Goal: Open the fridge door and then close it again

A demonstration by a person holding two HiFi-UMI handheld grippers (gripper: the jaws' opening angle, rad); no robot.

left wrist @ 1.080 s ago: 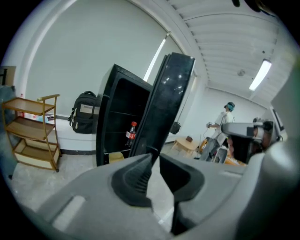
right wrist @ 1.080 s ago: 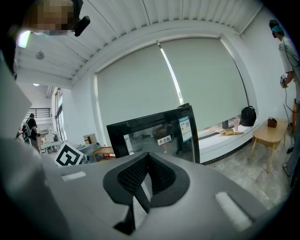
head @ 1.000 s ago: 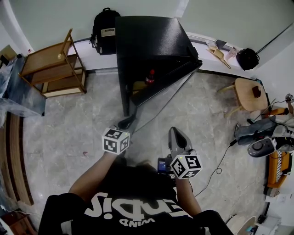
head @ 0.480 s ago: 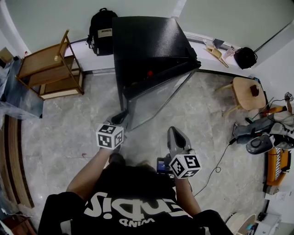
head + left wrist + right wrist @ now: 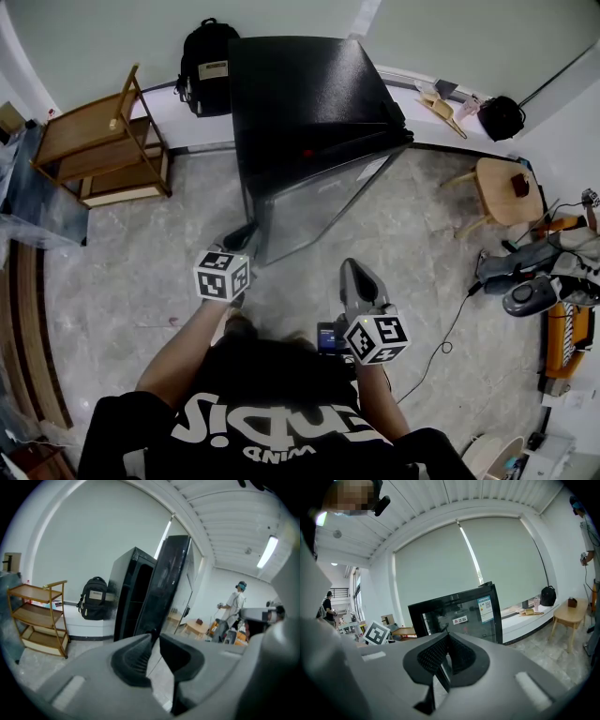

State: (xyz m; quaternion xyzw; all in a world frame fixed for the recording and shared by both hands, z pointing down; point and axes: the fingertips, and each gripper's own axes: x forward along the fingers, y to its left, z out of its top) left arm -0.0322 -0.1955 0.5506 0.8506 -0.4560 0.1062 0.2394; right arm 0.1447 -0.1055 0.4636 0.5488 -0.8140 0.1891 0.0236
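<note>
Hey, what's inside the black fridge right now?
Through the gap left by the nearly shut door, the head view shows only a small red item inside the fridge. The door and the fridge's top cover everything else inside.

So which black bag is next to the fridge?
The black backpack with the pale label, just left of the tall black fridge; the rounder black bag sits far right.

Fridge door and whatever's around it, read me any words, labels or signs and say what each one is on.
"志高": red characters on a white sticker on the fridge door glass.
The blue label beside it, with a square code: print too small to read.
The backpack tag: too small to read.
The shirt print: upside down, partly hidden, unreadable.
</note>
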